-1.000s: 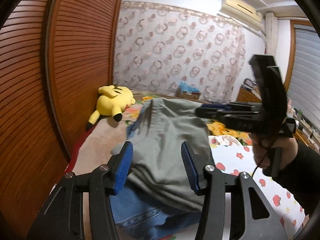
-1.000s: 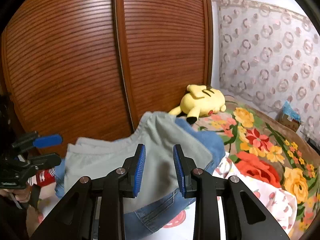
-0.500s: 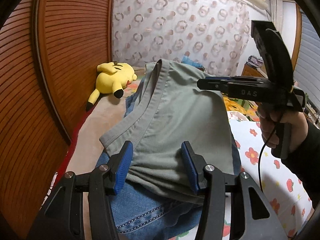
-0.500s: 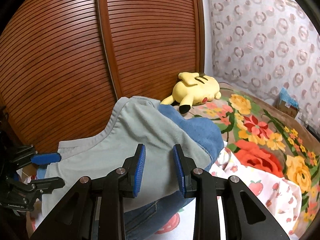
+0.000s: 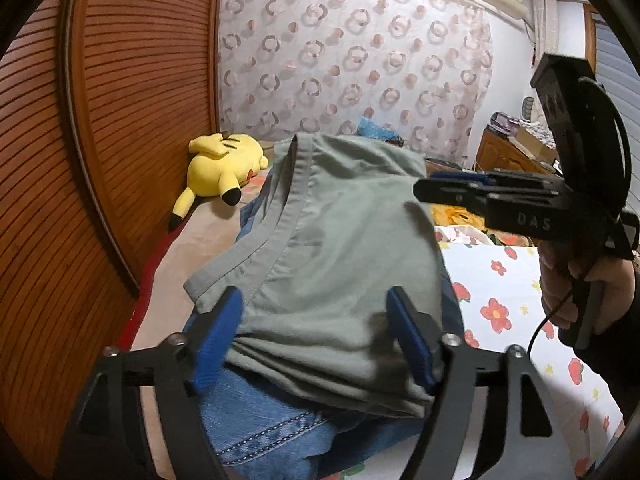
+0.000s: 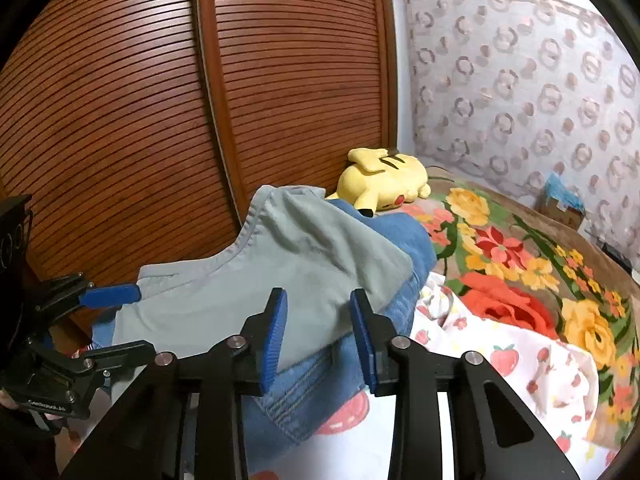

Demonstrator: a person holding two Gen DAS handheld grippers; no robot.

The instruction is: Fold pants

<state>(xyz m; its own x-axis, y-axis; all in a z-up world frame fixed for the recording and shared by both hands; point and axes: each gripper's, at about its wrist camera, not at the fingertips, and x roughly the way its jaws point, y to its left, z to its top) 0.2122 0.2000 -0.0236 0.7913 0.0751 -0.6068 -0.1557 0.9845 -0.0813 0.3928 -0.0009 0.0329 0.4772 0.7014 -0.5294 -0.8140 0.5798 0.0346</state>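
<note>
Bed (image 6: 520, 280): grey pants (image 5: 340, 264) are laid over jeans (image 5: 264, 428).
Left hand-held gripper (image 5: 316, 340): just spread, pants released.
Right hand-held gripper (image 6: 318, 336): just widened, released.

Left tool (image 5: 316, 336) just spread wide, right tool (image 6: 318, 332) slightly parted.

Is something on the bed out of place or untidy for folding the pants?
Yes. The grey-green pants lie on top of blue jeans, not on the flat sheet, and their edge looks bunched near the left gripper. A yellow plush toy lies farther back.
</note>
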